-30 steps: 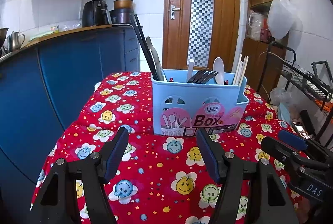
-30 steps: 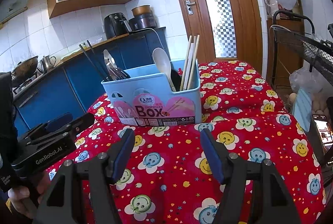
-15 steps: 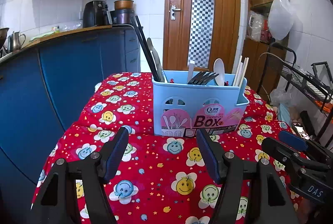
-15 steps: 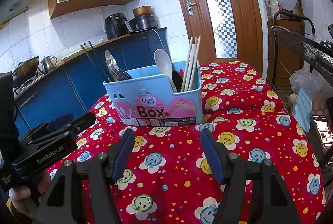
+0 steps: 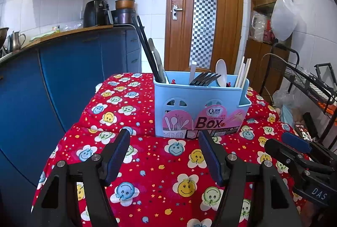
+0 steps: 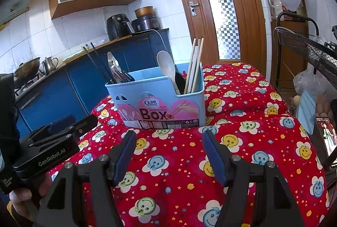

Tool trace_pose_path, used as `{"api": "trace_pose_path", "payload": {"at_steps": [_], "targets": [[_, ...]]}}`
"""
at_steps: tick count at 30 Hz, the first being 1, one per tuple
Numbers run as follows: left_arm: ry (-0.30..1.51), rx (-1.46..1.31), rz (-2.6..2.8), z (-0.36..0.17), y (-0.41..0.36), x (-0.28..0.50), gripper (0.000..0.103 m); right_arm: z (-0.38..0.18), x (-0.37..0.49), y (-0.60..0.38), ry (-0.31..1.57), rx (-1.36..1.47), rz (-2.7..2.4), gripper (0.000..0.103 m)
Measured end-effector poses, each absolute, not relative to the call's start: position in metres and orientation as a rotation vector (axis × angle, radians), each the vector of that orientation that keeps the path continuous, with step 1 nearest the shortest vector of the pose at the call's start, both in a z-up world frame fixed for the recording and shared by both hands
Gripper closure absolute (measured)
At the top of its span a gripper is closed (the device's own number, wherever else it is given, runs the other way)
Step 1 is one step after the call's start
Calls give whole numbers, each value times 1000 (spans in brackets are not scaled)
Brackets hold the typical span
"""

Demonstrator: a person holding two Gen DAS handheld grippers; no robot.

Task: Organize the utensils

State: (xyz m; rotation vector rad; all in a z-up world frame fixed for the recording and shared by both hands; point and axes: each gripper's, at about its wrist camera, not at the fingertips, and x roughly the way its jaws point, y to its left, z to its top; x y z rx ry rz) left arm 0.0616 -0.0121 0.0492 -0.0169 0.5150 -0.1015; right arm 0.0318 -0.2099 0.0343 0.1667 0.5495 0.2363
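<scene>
Since nothing differs from a second ago in either wrist view, this reads as a pause, not a step: no utensil has been moved and no pick has begun. Table with red smiley tablecloth (image 5: 147, 174) fills the foreground; no loose utensils visible on it. Blue utensil box (image 5: 200, 109) stands upright mid-table, just beyond both sets of fingertips, not touched. Its contents are already grouped: black chopsticks (image 5: 145, 47) and a metal spoon (image 6: 112, 62) lean in the left end, black forks (image 5: 205, 78) and a white spoon (image 5: 221, 71) sit toward the middle, light wooden chopsticks (image 5: 243, 71) stand in the right end. Left gripper (image 5: 164, 151) hovers over the cloth short of the box, jaws spread, nothing between them. Right gripper (image 6: 169, 149) same: released, empty, aimed at the box front. Each gripper shows at the edge of the other's view, so they sit side by side. My read: either sorting is done, or a regroup of items inside the box is pending. Can't tell which. Compartment dividers aren't clearly visible from here.
</scene>
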Motion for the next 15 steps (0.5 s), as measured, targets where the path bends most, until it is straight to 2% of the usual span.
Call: {"api": "trace_pose_path", "payload": {"at_steps": [15], "targets": [[510, -27, -106, 54, -8, 58, 34, 43, 32, -205, 539, 165, 235, 35]]}}
